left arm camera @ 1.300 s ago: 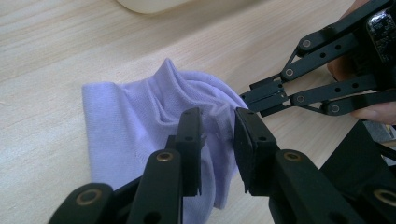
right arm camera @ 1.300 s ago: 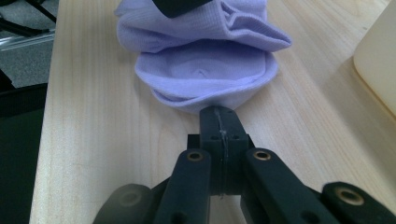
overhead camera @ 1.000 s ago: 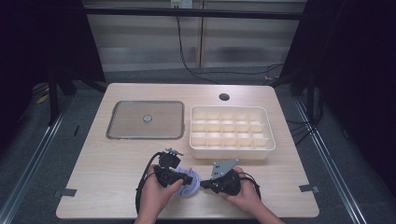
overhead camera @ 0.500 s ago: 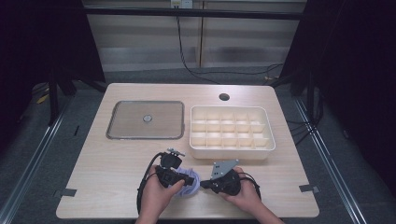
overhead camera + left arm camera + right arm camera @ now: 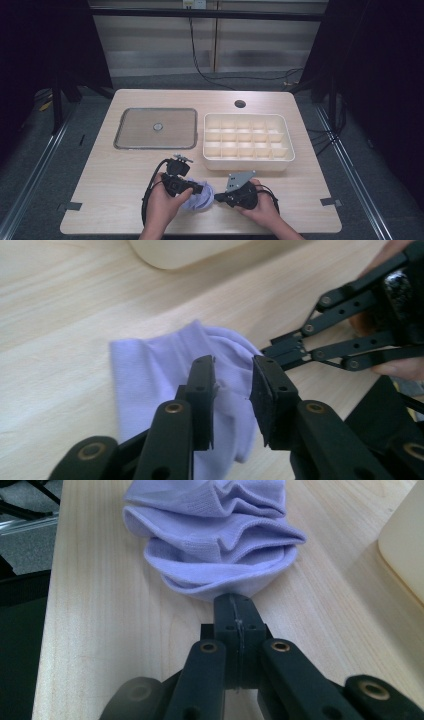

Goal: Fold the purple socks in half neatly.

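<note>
Two hand-held grippers meet over a bunched lilac cloth [image 5: 199, 199] near the table's [image 5: 110, 185] front edge, just short of the cream compartment tray [image 5: 248, 142]. Right gripper [image 5: 235, 611]: jaws pressed fully together, pinching the cloth's near fold. Left gripper [image 5: 232, 390]: jaws have just been closing, now narrow, with cloth between them; whether the pads press on it cannot be told. A flat grey lid [image 5: 156, 128] lies toward the back left.

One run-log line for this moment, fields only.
left gripper: jaws just closing, apart over lilac sock | right gripper: shut on sock edge | sock: bunched on table | compartment box: empty
</note>
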